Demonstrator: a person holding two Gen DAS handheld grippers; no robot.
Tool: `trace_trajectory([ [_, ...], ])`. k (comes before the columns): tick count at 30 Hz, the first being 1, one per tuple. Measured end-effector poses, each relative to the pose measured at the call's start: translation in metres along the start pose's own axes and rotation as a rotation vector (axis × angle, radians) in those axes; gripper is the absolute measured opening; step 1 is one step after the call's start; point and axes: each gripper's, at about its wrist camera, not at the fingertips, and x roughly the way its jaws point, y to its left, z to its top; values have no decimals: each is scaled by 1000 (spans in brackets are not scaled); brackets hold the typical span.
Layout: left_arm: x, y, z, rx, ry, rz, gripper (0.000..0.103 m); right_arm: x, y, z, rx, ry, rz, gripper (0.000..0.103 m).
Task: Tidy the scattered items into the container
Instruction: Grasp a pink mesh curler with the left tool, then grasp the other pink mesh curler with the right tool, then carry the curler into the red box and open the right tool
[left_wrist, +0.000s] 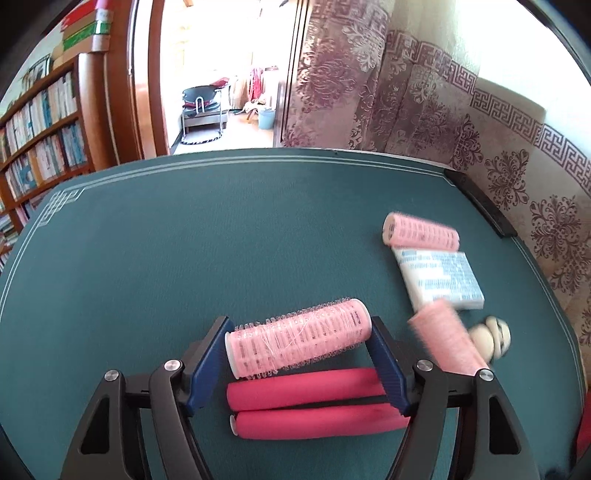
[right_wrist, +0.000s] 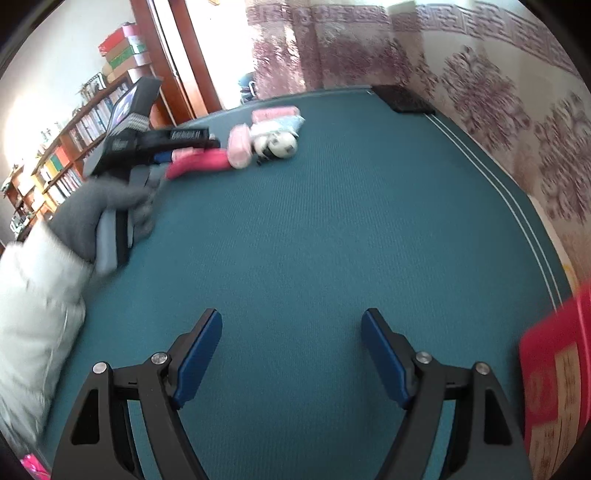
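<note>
My left gripper (left_wrist: 299, 328) is shut on a pale pink hair roller (left_wrist: 295, 336), with a blue pad pressed against each end. Just below it two hot-pink foam rollers (left_wrist: 310, 402) lie side by side on the green table (left_wrist: 184, 258). To the right lie another pink roller (left_wrist: 421, 234), a white tissue packet (left_wrist: 441, 277), a blurred pink roller (left_wrist: 447, 339) and a cream round toy (left_wrist: 495, 338). My right gripper (right_wrist: 291, 354) stands open over bare green cloth. A red box (right_wrist: 554, 376) sits at its right edge.
The right wrist view shows a grey-gloved hand (right_wrist: 99, 210) in a white sleeve holding the left gripper (right_wrist: 177, 153) by the cluster of items. A black flat object (left_wrist: 480, 203) lies at the table's far right corner. Patterned curtains hang behind, bookshelves (left_wrist: 40, 125) to the left.
</note>
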Motion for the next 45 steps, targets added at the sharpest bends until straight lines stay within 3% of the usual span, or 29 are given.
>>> trace_trajectory([
  [7, -33, 25, -34, -42, -8, -14, 74, 32, 35, 49, -72, -40, 88, 80],
  [14, -58, 49, -50, -97, -36, -26, 74, 65, 51, 96, -25, -20, 178, 60],
  [21, -73, 76, -43, -149, -97, 29, 74, 103, 70, 127, -63, 21, 166, 53],
  [27, -65, 81, -45, -168, -81, 27, 74, 138, 80, 131, -84, 84, 124, 43],
  [31, -62, 80, -46, -171, -71, 20, 74, 137, 82, 129, -113, 68, 84, 29],
  [37, -60, 75, -48, -163, -64, 9, 74, 117, 74, 120, -58, 56, 101, 29],
  [45, -69, 55, -48, -115, -78, -22, 75, 50, 53, 88, -2, -5, 123, 29],
])
